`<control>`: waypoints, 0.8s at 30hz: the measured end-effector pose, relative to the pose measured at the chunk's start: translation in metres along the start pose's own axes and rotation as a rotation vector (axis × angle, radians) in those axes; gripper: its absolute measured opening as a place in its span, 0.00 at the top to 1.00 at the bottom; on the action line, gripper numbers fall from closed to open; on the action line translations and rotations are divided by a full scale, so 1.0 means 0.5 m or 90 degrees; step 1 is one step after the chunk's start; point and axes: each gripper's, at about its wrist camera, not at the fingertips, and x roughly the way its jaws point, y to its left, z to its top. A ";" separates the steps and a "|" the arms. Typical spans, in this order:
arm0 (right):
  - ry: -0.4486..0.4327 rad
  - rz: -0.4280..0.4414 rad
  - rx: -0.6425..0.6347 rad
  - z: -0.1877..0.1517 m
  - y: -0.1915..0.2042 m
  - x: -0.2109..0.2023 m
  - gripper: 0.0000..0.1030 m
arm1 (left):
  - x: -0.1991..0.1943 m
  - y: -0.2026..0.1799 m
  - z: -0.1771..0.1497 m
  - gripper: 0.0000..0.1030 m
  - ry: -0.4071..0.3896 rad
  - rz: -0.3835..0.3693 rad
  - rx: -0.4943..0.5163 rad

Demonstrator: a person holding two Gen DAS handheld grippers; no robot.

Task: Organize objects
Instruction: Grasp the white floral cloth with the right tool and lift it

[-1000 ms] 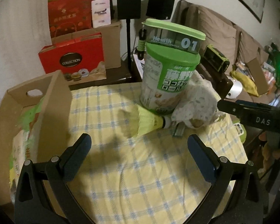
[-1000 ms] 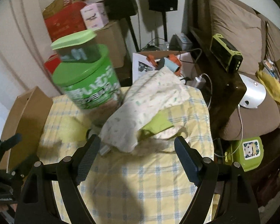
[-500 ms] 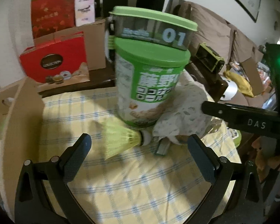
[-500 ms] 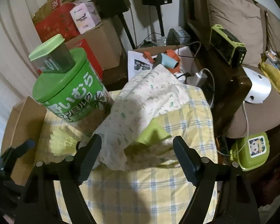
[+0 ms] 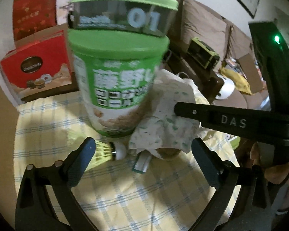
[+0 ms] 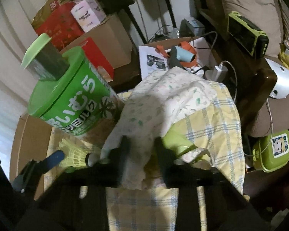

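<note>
A green-lidded snack canister (image 5: 117,80) stands on the yellow checked tablecloth (image 5: 125,196), with a green-lidded clear box (image 5: 123,13) on top. A yellow shuttlecock (image 5: 106,152) lies at its foot, beside a crumpled white patterned cloth (image 5: 163,123). My left gripper (image 5: 142,154) is open, its left finger next to the shuttlecock. My right gripper (image 6: 141,154) is shut on the white cloth (image 6: 163,100), which covers a green item (image 6: 175,140). The canister (image 6: 71,100) and shuttlecock (image 6: 75,156) also show in the right wrist view.
A small silver object (image 5: 142,162) lies under the cloth's edge. A cardboard box (image 6: 27,140) stands left of the table. Red gift boxes (image 5: 36,61) and speakers stand behind. A brown sofa (image 6: 260,11) and a green lunch box (image 6: 271,150) are to the right.
My right gripper has moved forward and closed on the white cloth. My left gripper has advanced toward the canister and shuttlecock, staying open.
</note>
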 end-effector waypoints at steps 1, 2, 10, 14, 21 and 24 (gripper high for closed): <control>0.002 0.002 -0.001 -0.001 0.001 0.000 0.86 | 0.003 -0.004 -0.001 0.10 0.003 -0.001 0.003; 0.000 0.009 -0.002 -0.003 0.002 -0.004 0.88 | 0.006 -0.008 -0.003 0.12 0.006 -0.003 0.007; -0.028 0.075 0.013 -0.016 0.006 -0.061 0.94 | -0.001 -0.038 -0.008 0.32 0.008 -0.033 0.020; -0.056 0.103 0.007 -0.019 0.027 -0.112 0.94 | -0.018 -0.056 -0.007 0.66 0.006 -0.055 0.032; -0.091 0.116 -0.040 -0.032 0.086 -0.204 0.94 | -0.105 -0.065 -0.019 0.91 -0.037 -0.078 0.048; -0.104 0.126 -0.060 -0.039 0.116 -0.237 0.94 | -0.152 -0.059 -0.022 0.92 -0.051 -0.081 0.050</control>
